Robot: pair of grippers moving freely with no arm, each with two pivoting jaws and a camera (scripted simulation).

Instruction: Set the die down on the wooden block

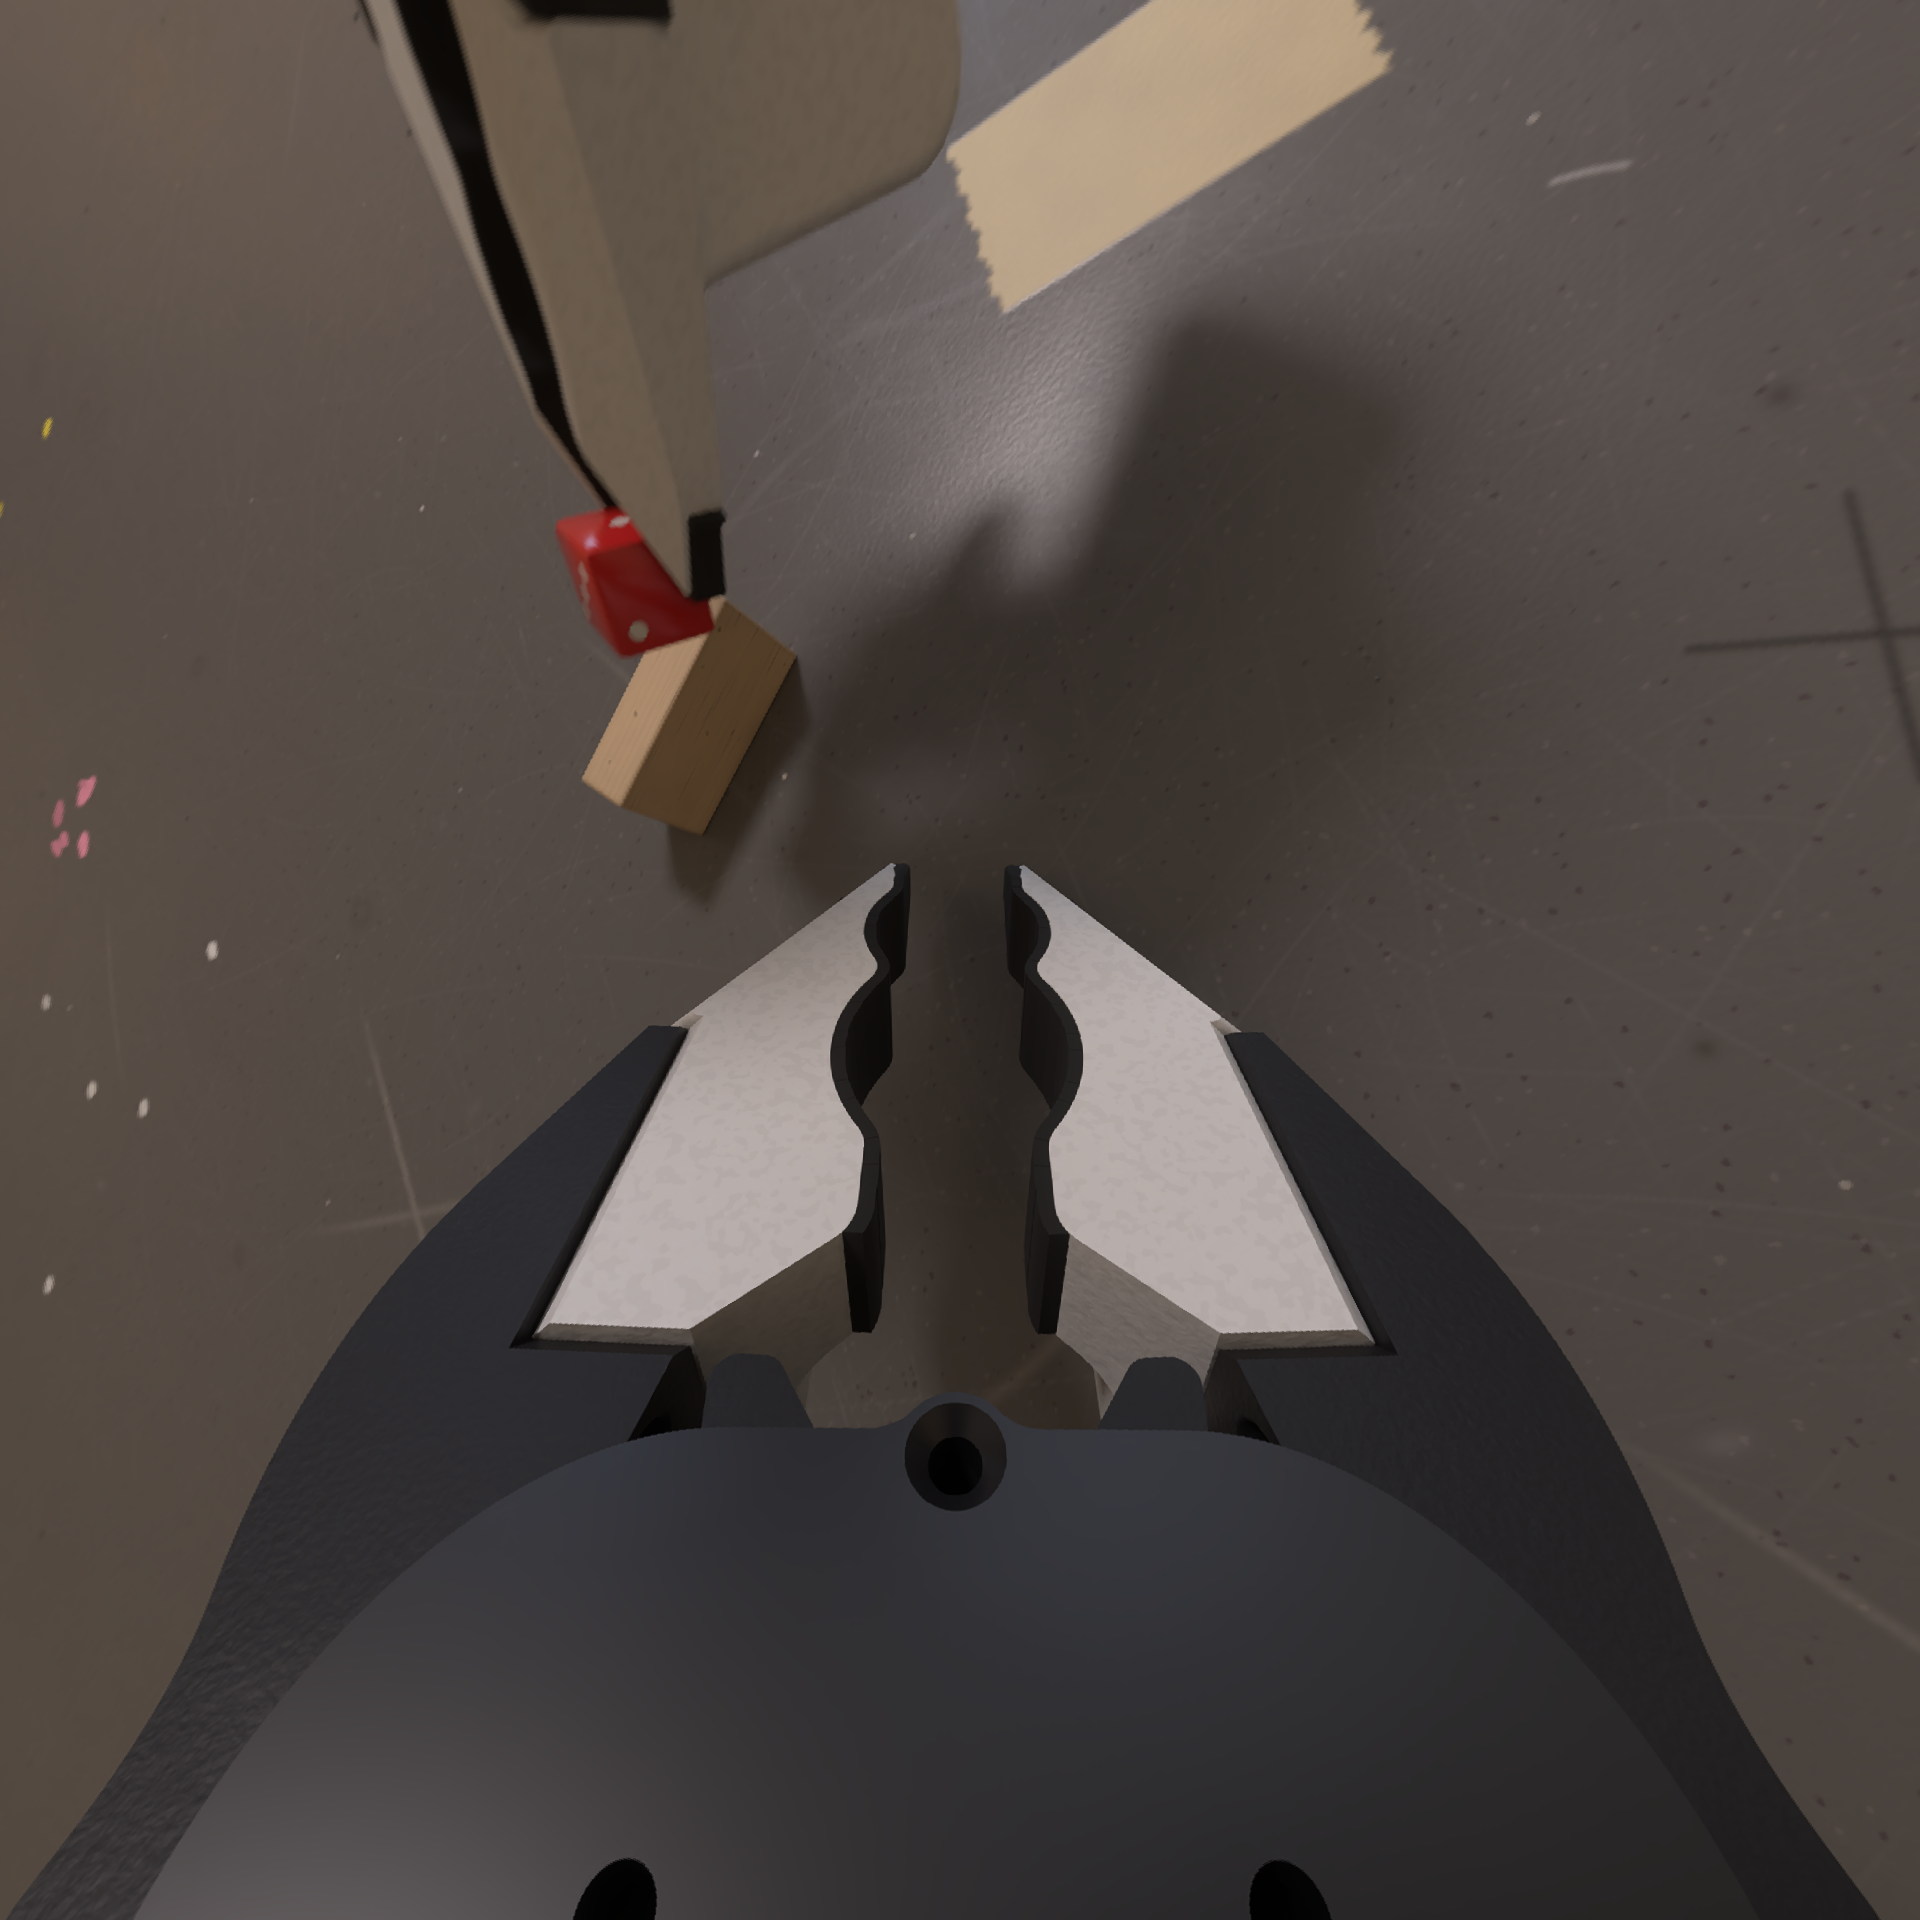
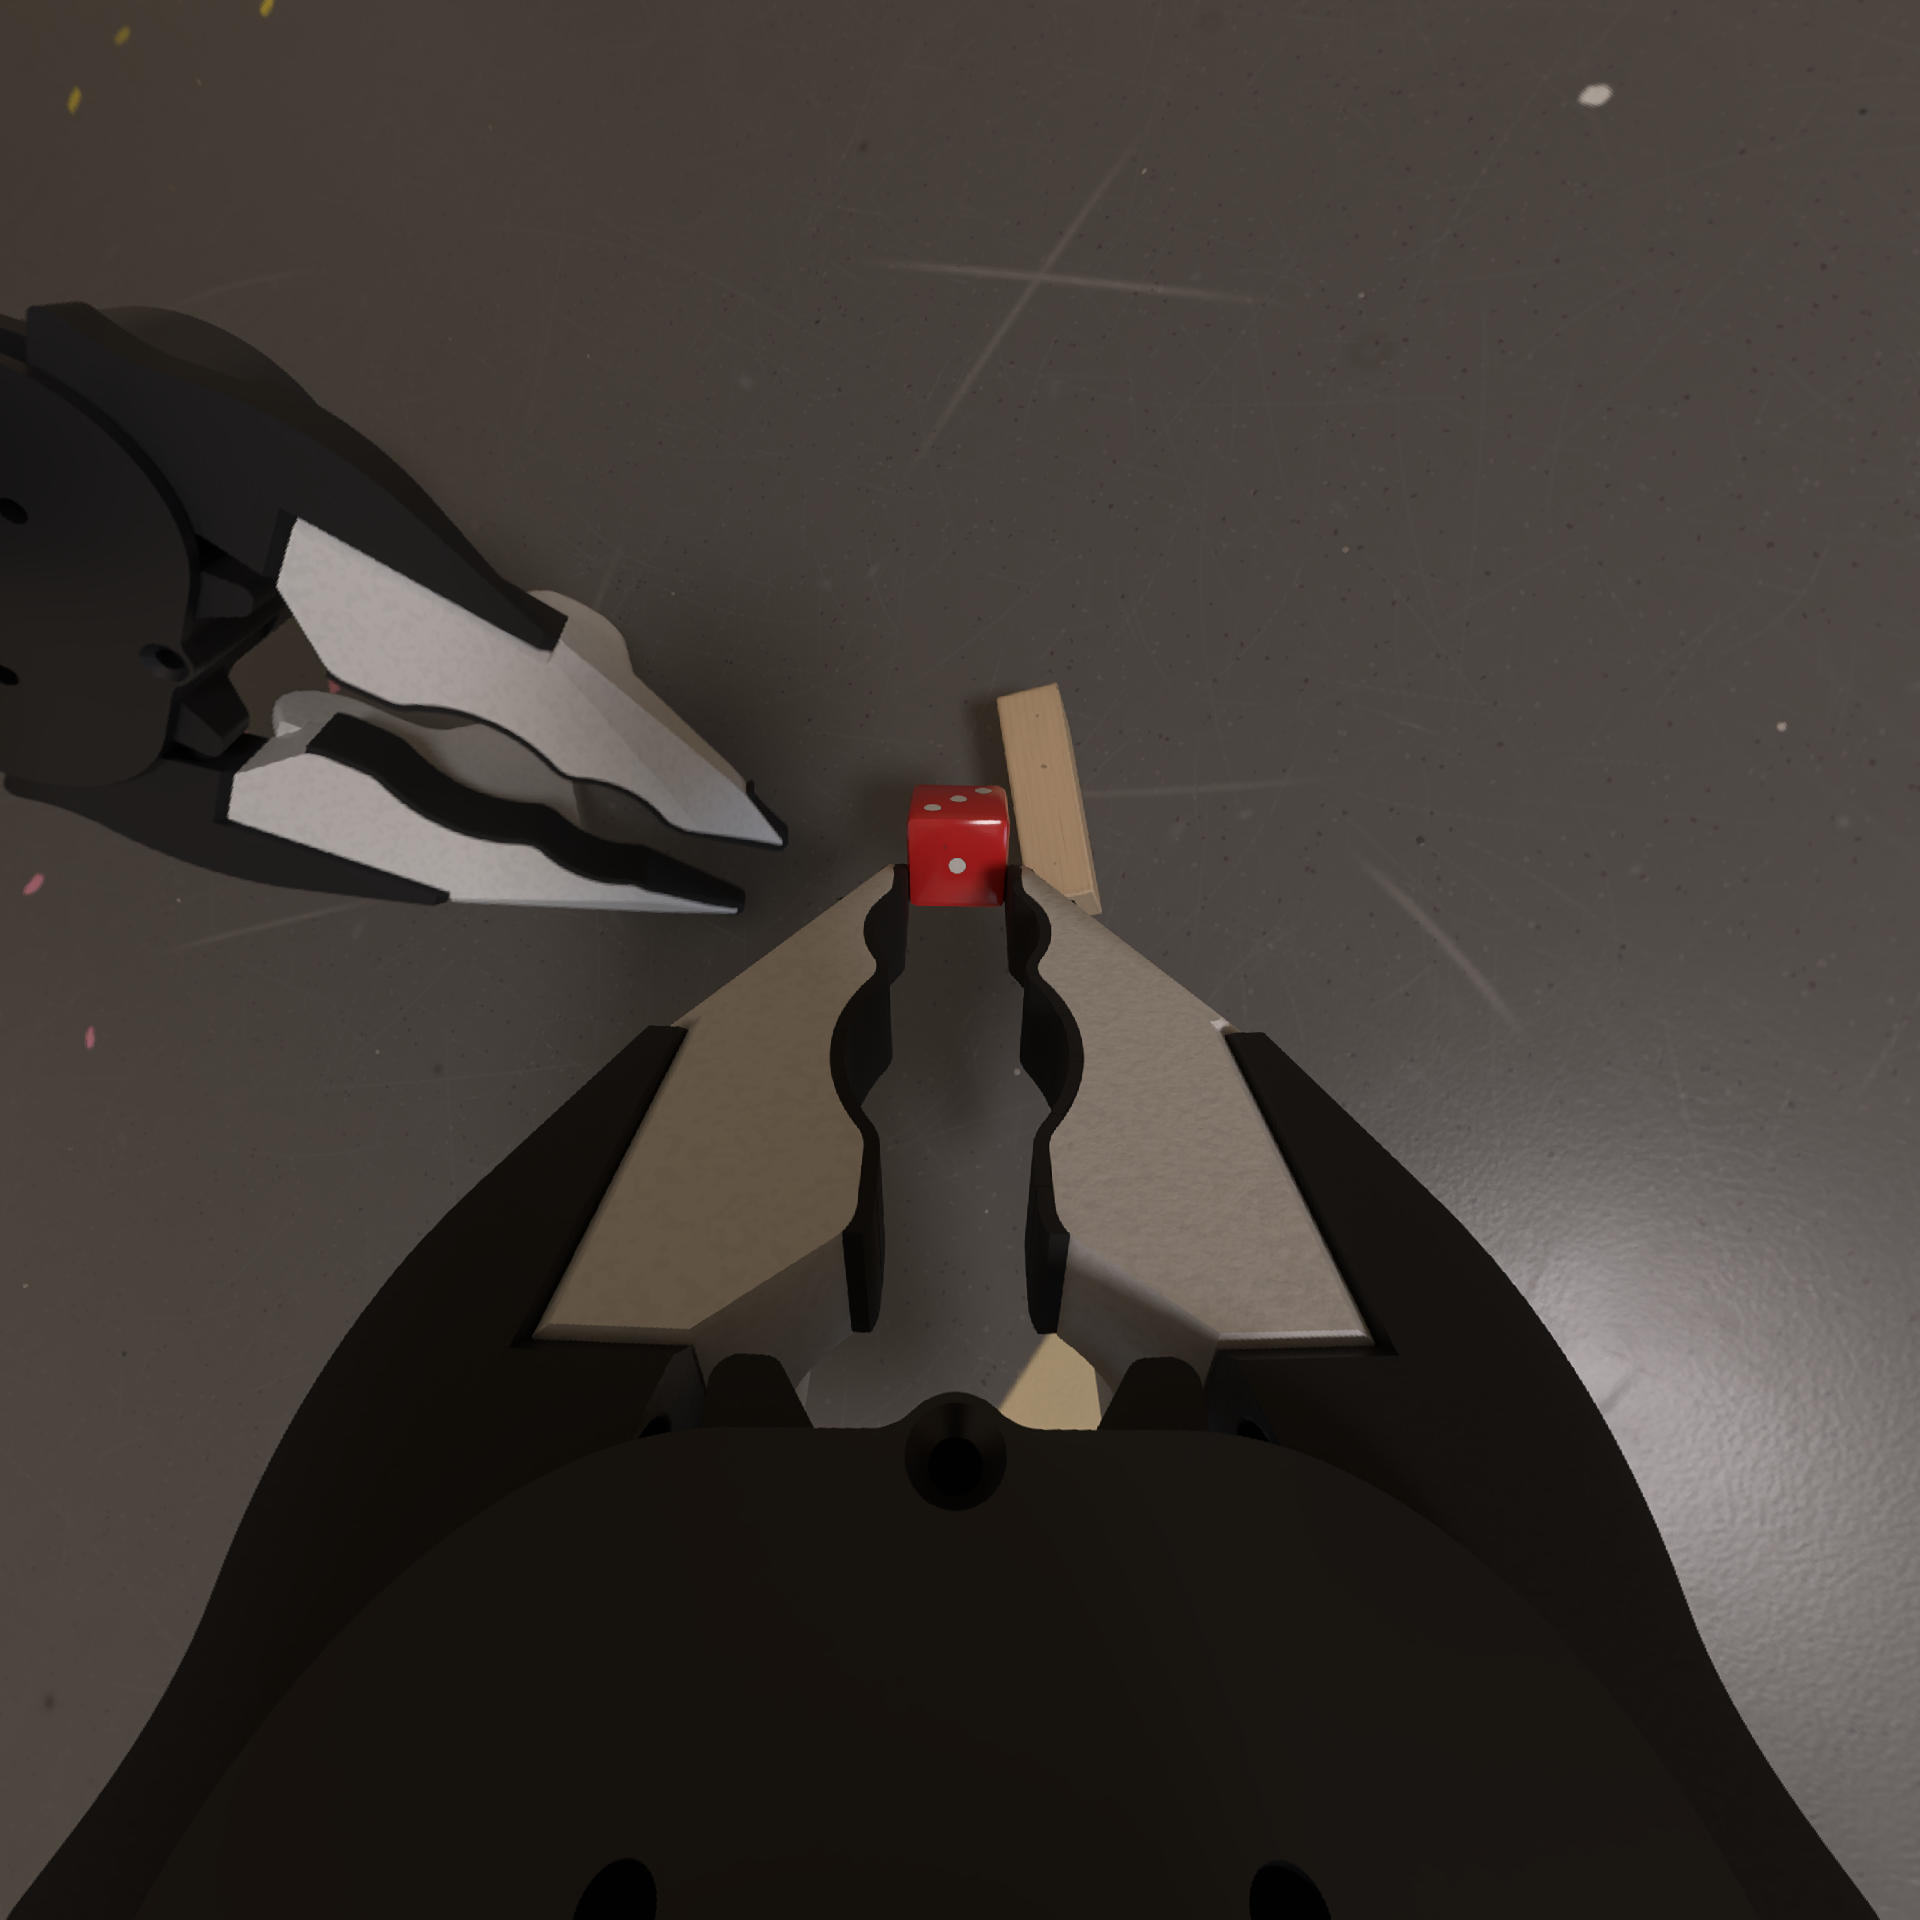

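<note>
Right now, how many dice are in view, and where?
1. The red die is pinched at the tips of the right claw, just above one end of the wooden block. The left claw holds nothing. None seem hidden.

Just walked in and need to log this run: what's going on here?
The right gripper is shut on a red die at its fingertips, holding it beside and slightly above the wooden block on the grey table. The die isn't set down yet. The left gripper hangs nearby, open and empty.
</note>
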